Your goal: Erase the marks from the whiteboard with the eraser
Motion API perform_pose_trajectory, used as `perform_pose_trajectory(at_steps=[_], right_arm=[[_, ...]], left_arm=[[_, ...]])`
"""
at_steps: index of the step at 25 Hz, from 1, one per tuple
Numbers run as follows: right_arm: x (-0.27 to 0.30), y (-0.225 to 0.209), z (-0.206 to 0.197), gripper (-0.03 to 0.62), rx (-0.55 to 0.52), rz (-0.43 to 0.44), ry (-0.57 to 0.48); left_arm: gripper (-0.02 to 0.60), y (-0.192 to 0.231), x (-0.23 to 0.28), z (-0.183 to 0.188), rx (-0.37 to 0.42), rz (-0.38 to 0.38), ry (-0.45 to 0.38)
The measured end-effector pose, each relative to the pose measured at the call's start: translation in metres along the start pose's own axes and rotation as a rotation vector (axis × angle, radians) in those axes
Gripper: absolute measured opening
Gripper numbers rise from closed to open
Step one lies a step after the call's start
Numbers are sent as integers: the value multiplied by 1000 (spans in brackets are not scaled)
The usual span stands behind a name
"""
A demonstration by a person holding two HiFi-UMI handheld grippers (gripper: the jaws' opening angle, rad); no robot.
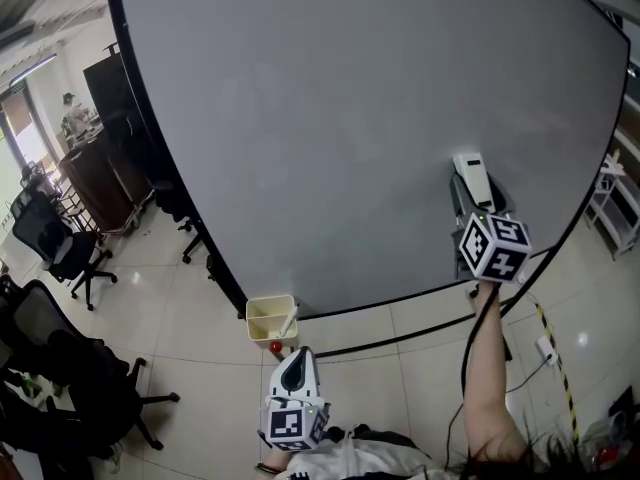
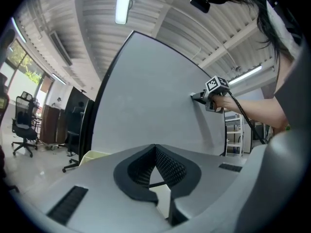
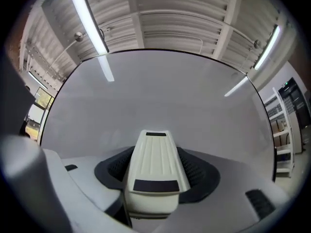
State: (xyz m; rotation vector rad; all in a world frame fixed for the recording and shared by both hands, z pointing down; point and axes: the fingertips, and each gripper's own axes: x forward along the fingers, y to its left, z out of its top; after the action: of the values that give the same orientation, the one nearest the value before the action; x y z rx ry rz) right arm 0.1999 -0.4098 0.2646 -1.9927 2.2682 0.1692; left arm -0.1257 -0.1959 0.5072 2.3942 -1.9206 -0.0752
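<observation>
The whiteboard (image 1: 360, 118) is large, pale grey and black-framed, and I see no marks on its surface. My right gripper (image 1: 471, 186) is shut on a white eraser (image 1: 470, 166) whose tip rests against the board's lower right area. In the right gripper view the ribbed eraser (image 3: 154, 166) sits between the jaws of the right gripper (image 3: 155, 152), with the whiteboard (image 3: 160, 96) filling the view behind. My left gripper (image 1: 293, 373) hangs low near my body, shut and empty. From the left gripper (image 2: 155, 148) view the right gripper (image 2: 201, 97) touches the whiteboard (image 2: 146, 96).
A cream bin (image 1: 271, 320) stands on the floor below the board, with a red ball (image 1: 276, 347) beside it. Office chairs (image 1: 60, 248) and dark cabinets (image 1: 110, 168) are at the left. A white shelf (image 1: 615, 203) and a floor cable (image 1: 546, 348) are at the right.
</observation>
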Motion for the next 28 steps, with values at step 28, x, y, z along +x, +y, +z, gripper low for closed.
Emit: perform_pose_trajectory(at_steps=[28], right_arm=[[5,185,69,279,-398,85,-127]], left_arm=[[3,1,11,2,-6,15,5]])
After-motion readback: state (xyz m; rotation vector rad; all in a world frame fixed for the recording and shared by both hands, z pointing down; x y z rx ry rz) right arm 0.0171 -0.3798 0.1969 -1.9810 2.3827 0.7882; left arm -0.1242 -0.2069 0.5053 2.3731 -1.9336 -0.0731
